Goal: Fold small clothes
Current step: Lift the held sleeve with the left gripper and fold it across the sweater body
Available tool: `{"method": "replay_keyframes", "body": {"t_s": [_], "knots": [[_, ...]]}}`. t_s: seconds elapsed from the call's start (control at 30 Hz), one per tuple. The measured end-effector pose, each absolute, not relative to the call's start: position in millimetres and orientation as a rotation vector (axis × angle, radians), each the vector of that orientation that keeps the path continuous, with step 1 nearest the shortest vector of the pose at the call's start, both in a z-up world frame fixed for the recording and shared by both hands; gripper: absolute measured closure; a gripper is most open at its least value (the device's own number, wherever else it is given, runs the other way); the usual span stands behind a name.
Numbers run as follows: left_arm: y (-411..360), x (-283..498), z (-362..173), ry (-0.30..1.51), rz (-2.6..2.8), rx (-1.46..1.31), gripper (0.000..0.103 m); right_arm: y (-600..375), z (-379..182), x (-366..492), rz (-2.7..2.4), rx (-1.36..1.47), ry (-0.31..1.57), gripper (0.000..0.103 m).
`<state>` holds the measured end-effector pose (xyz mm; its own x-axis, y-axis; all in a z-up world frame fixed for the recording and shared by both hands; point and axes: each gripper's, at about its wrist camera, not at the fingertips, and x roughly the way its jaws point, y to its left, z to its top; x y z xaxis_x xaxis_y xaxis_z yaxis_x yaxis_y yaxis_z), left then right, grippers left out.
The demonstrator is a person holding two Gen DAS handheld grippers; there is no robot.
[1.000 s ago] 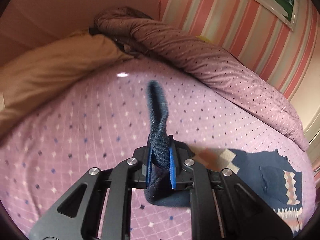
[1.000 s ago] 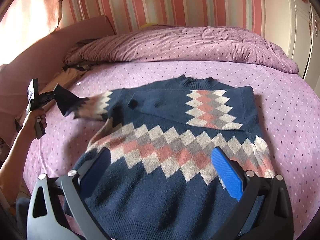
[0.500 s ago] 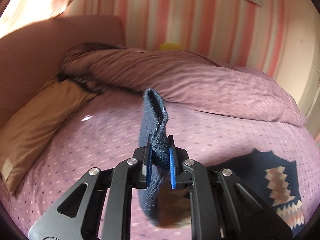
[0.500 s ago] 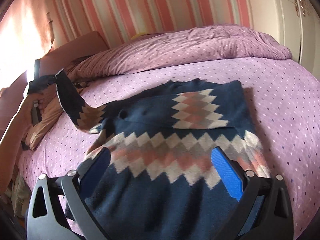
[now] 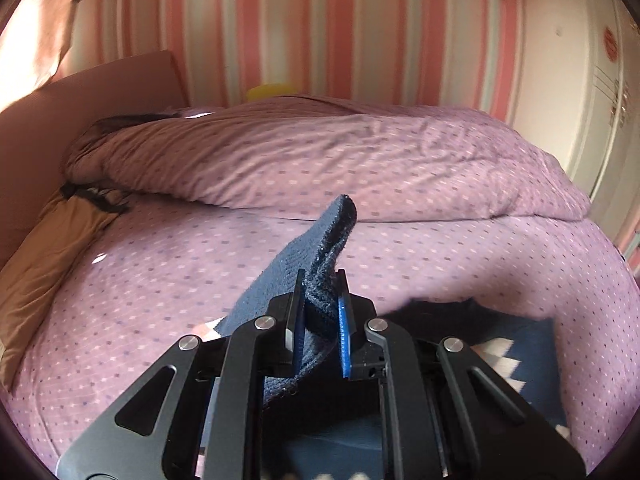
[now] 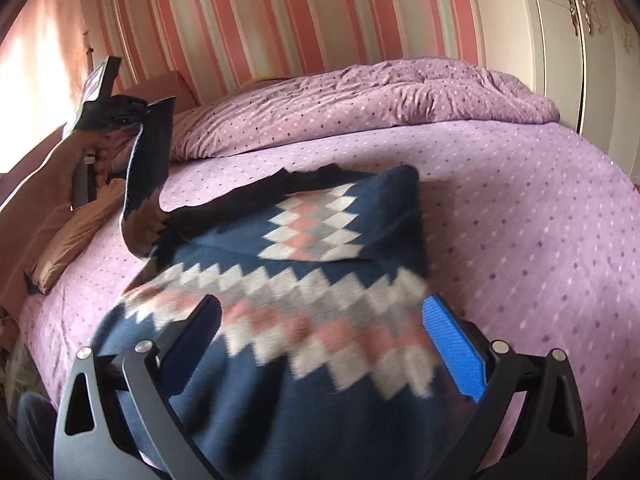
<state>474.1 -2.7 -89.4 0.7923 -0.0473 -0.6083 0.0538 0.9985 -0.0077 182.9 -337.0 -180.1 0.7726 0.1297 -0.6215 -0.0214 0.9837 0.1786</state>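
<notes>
A navy sweater [image 6: 304, 300] with pink, grey and white diamonds lies on the purple bed [image 6: 520, 208]. One sleeve lies folded across its chest. My left gripper [image 5: 320, 312] is shut on the navy cuff [image 5: 320, 248] of the other sleeve and holds it high above the bed. In the right wrist view that gripper [image 6: 120, 108] is at the far left, with the sleeve [image 6: 148, 176] hanging down from it to the sweater's shoulder. My right gripper [image 6: 328, 344] is open and empty, low over the sweater's hem.
A rolled purple duvet [image 5: 320, 160] lies along the back of the bed against the striped wall. A tan pillow [image 5: 44, 264] lies at the left by the headboard [image 5: 80, 92]. A white wardrobe [image 6: 580, 40] stands at the right.
My left gripper has lifted the sleeve cuff higher and swung it towards the sweater. The sleeve now hangs steeply. The right gripper has stayed open and tilted a little.
</notes>
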Motion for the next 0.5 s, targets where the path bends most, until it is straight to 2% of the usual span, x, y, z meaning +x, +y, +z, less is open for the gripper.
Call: {"method": "replay_keyframes", "body": {"t_s": [0.23, 0.5], "knots": [[-108.8, 467.0, -104.1, 0.656, -0.144, 0.085, 0.092, -381.2, -177.8, 182.3, 0.063, 0.214, 0.635, 0.002], [-222.7, 444.1, -149.9, 0.700, -0.259, 0.159, 0.092, -430.7, -187.9, 173.7, 0.006, 0.307, 0.606, 0.002]]}}
